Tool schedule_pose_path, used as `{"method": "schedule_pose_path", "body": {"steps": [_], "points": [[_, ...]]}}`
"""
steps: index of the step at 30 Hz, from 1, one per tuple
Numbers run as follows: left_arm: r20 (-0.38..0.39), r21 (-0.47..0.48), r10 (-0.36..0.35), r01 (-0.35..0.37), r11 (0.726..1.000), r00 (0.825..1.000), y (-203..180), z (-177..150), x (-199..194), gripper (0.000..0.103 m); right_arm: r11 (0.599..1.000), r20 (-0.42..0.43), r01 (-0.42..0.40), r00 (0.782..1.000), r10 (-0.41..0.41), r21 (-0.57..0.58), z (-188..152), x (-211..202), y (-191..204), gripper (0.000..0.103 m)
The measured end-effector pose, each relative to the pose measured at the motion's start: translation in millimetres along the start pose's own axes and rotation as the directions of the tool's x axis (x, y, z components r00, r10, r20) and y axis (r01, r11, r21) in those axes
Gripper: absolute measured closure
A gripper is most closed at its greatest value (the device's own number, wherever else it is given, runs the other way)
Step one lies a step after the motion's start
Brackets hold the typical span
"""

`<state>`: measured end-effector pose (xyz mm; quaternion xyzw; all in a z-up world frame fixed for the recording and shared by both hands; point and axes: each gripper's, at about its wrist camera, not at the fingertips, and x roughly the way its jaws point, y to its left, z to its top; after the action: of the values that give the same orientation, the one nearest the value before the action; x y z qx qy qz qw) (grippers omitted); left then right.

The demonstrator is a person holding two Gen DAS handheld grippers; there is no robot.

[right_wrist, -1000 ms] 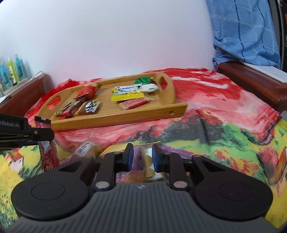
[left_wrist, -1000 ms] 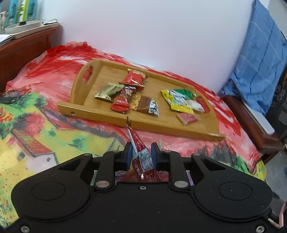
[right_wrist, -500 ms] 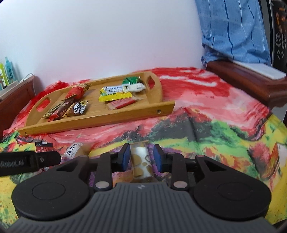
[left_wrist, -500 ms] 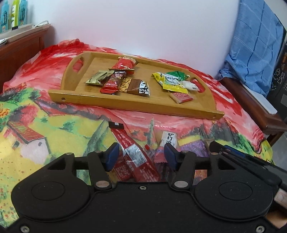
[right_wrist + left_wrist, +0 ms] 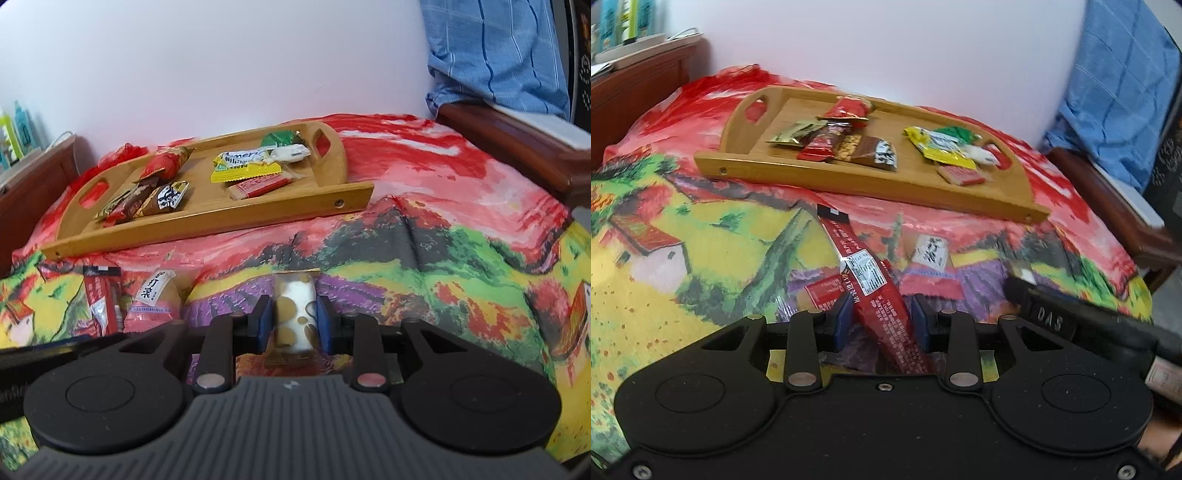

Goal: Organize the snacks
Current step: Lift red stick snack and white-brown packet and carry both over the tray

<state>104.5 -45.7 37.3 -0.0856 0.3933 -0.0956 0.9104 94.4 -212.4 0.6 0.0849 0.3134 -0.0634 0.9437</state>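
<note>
Straddling snacks, both tongs (image 5: 881, 319) (image 5: 291, 323) agape.

Likely a home bedroom: bright landscape-print bedspread (image 5: 701, 236), wooden bed frame (image 5: 517, 144), white wall (image 5: 886, 48).

The matte black plastic left gripper (image 5: 881, 323) carries blue rubber pads (image 5: 843, 320), silver pivot screws and round recesses. The ribbed grey-and-black right gripper (image 5: 291, 325) has matching blue pads (image 5: 264, 322).
</note>
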Motion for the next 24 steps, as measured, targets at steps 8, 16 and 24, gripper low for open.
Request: {"method": "schedule_pose_path", "body": {"steps": [8,16,24], "points": [[0.012,0.058,-0.065,0.065,0.996,0.998,-2.4,-3.0,-7.9,0.093,0.998,-0.007,-0.057,0.998,0.057,0.033,1.0,-4.5,-4.0,0.076],[-0.008,0.051,-0.044,0.044,0.998,0.999,-3.1,-1.1,-5.0,0.091,0.997,-0.004,-0.072,0.997,0.072,0.016,-0.2,-4.4,1.3,0.059],[-0.066,-0.025,-0.071,0.07,0.997,0.995,2.1,-0.9,10.0,0.082,0.987,0.014,0.013,1.0,-0.01,-0.162,-8.2,0.6,26.2,0.06]]}}
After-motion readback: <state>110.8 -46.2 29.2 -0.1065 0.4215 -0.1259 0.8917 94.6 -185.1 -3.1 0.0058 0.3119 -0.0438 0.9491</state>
